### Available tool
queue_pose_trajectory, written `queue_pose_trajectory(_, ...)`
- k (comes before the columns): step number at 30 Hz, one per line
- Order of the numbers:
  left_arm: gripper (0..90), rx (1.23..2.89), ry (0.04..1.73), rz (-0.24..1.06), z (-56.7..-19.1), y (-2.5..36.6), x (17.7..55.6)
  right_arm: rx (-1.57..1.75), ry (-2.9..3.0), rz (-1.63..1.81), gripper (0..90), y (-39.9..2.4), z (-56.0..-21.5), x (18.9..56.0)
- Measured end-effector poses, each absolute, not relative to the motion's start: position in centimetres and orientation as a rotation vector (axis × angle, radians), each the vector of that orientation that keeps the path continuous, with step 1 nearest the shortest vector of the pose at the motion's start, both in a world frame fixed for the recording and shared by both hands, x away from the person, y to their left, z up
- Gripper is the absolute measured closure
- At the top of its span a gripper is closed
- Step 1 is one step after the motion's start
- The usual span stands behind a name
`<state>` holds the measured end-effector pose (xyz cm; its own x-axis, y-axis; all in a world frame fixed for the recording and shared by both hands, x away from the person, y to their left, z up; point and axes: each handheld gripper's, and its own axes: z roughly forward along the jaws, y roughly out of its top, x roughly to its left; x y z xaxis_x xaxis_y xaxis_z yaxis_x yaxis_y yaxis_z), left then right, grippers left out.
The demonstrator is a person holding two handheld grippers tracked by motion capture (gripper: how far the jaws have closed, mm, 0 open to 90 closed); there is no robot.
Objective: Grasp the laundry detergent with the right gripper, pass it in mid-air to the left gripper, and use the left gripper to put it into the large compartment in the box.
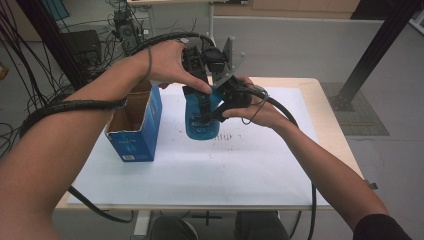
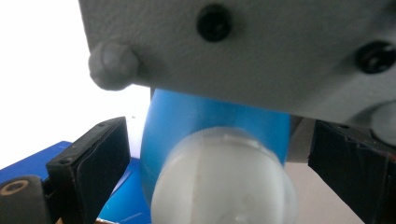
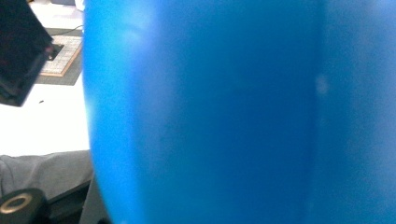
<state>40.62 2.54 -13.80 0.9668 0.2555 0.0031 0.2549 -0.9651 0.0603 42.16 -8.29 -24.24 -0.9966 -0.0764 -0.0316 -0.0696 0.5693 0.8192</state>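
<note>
A blue bottle (image 1: 201, 121) with a white cap (image 2: 224, 182) stands upright at the middle of the white mat (image 1: 235, 170). My right gripper (image 1: 210, 116) reaches in from the right and is shut on the bottle's blue body (image 3: 233, 116), which sits right up against its camera; one black finger (image 3: 18, 51) shows at the upper left. My left gripper (image 1: 201, 97) points down over the bottle's top. In the left gripper view its jaws stand on either side of the cap with a gap on each side, so it is open. The right gripper's grey plate (image 2: 261, 46) hangs just above.
An open blue cardboard box (image 1: 135, 130) stands on the mat just left of the bottle. Thick cables trail from both grippers over the forearms. Dark specks dot the mat near the bottle's base. A black frame post (image 1: 370, 55) rises at the far right.
</note>
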Motion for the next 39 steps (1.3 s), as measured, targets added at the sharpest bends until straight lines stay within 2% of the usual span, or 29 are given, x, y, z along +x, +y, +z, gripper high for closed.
queue_pose_trajectory(39, 6.3, 3.06, 0.382, 0.009, -13.64, 2.42, 40.37, 0.127, -2.773, -1.455, 44.3, -8.44, -24.03, 42.03)
